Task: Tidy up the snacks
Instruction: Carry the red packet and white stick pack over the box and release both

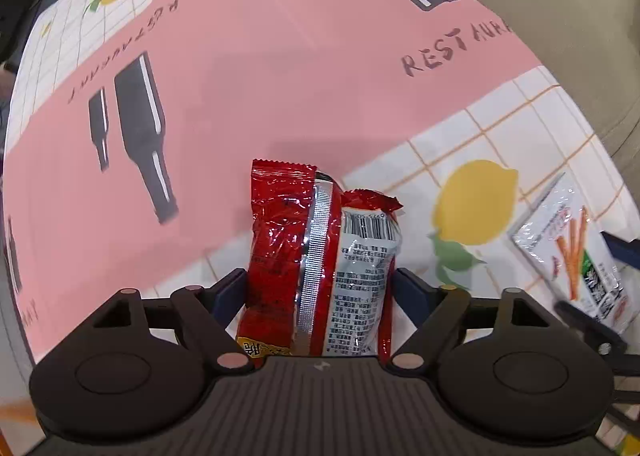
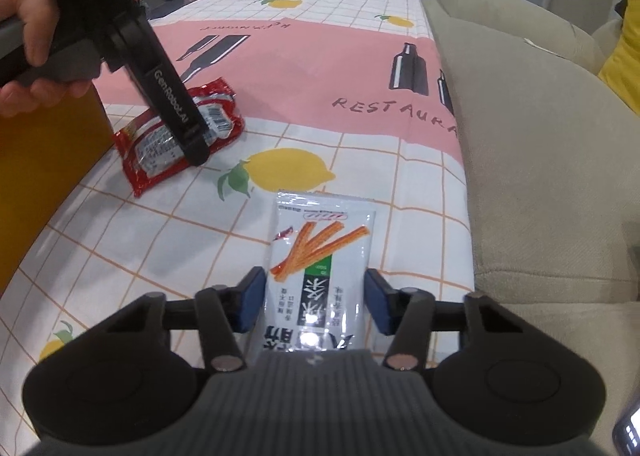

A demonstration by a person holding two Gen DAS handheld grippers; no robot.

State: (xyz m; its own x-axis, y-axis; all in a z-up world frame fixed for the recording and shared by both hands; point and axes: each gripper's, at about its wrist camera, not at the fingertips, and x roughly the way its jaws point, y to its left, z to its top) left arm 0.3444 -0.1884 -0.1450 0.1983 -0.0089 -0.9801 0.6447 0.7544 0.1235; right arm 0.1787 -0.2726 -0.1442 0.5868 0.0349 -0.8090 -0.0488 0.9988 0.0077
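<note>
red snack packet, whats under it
The red snack packet lies on the tablecloth, straddling its pink band and white grid. Whatever is directly beneath it is covered.

The left tongs [image 1: 320, 288] point steeply down, blue pads pressed on a red packet [image 1: 316, 268]. The right tongs [image 2: 316, 304] tilt downward, pads flanking a white packet [image 2: 320, 276] without clearly touching.

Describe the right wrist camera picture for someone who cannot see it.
A handheld gripper straddles a white snack packet lying on a lemon-print tablecloth, its blue pads close beside the packet's edges. Further back on the left, a hand holds a second gripper down on a red snack packet. A beige sofa runs along the right.
</note>
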